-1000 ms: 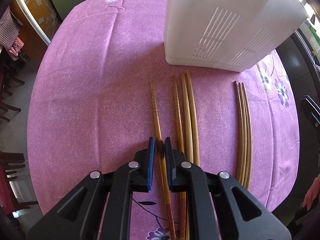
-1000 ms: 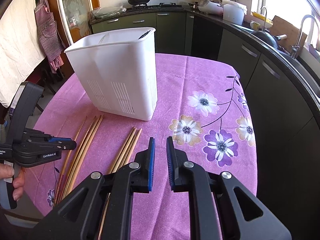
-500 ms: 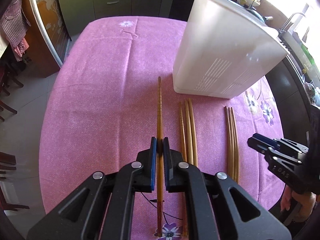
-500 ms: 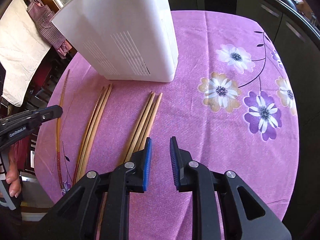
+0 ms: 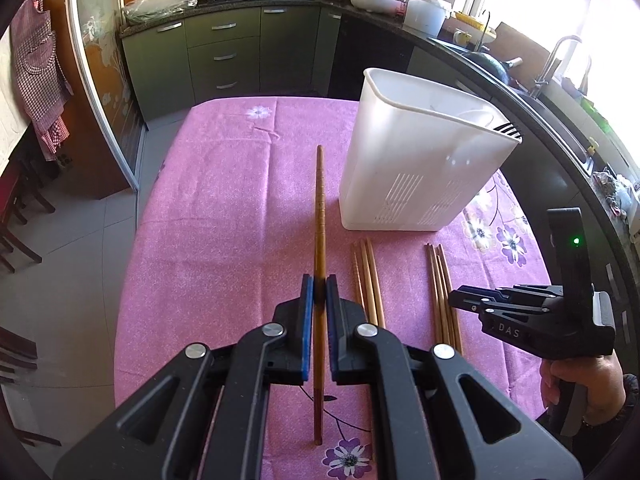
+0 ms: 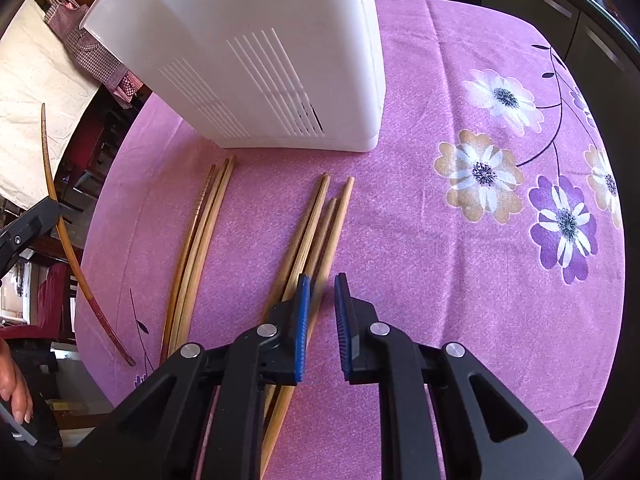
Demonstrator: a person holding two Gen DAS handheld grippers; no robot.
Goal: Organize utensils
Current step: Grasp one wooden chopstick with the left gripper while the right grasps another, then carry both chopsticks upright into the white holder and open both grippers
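My left gripper (image 5: 319,292) is shut on a dark brown chopstick (image 5: 320,208), held off the pink tablecloth and pointing toward the far edge. The same chopstick (image 6: 60,232) shows at the left of the right wrist view. A white slotted utensil holder (image 5: 420,168) (image 6: 260,60) stands upright on the table. Three light chopsticks (image 5: 368,280) (image 6: 200,240) lie in front of it. Further right lies a bundle of chopsticks (image 5: 440,288) (image 6: 316,224). My right gripper (image 6: 321,280) (image 5: 454,299) hovers low over that bundle, jaws closing, the rightmost stick between the pads but not pinched.
The table carries a pink flowered cloth (image 6: 440,260) and drops off at its rounded edges. Dark kitchen cabinets (image 5: 240,60) and a counter (image 5: 560,128) with a sink run behind and to the right. Chairs (image 5: 16,220) stand on the floor to the left.
My left gripper has lifted the dark chopstick off the cloth and tipped upward. My right gripper has come down over the right bundle and its jaws have narrowed a little.
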